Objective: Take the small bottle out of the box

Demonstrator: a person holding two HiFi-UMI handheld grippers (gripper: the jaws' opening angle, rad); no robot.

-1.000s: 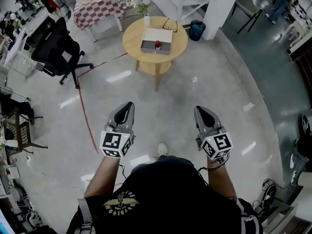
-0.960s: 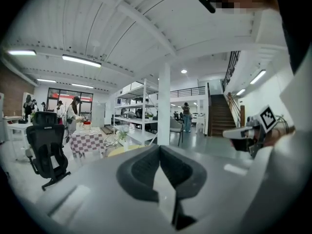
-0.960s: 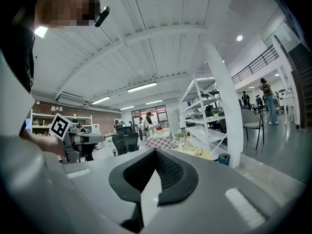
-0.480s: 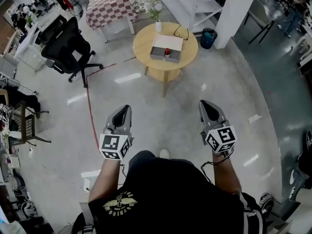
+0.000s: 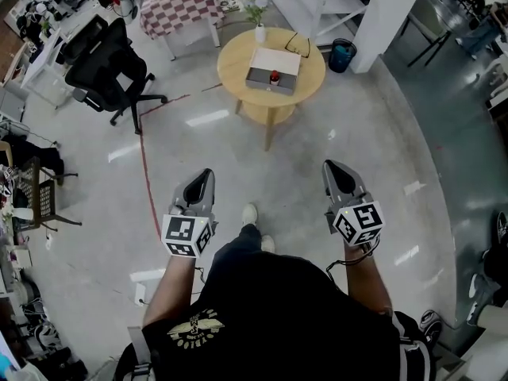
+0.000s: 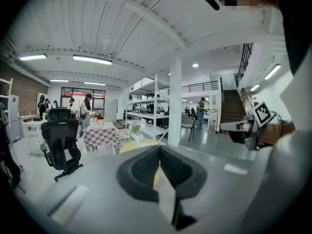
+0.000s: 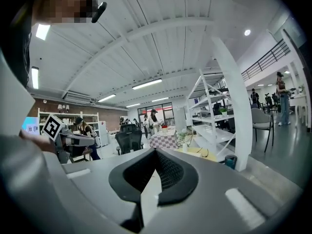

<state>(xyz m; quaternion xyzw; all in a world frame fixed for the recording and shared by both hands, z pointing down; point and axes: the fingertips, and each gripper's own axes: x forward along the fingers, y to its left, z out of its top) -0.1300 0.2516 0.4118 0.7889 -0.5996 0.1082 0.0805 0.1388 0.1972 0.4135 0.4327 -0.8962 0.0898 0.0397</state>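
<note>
Reading this as the approach step. Left tongs (image 5: 207,175) and right tongs (image 5: 330,167) are both clenched with nothing between them, held low in front of the body. Small bottle (image 5: 275,77) stands in the box (image 5: 266,62) on the round bench (image 5: 234,62), well ahead of both tongs and between their lines.

To do it well: square up to the bench, release one set of tongs before reaching, drop over the red cap, and steady the box with the other.

Floor ahead of the tongs is open. Office chair (image 5: 103,54) is far ahead-left. Bin (image 5: 341,55) and pillar (image 5: 389,6) are ahead-right. Vase (image 5: 259,32) and glasses (image 5: 298,44) sit beyond the box, so don't overshoot.
</note>
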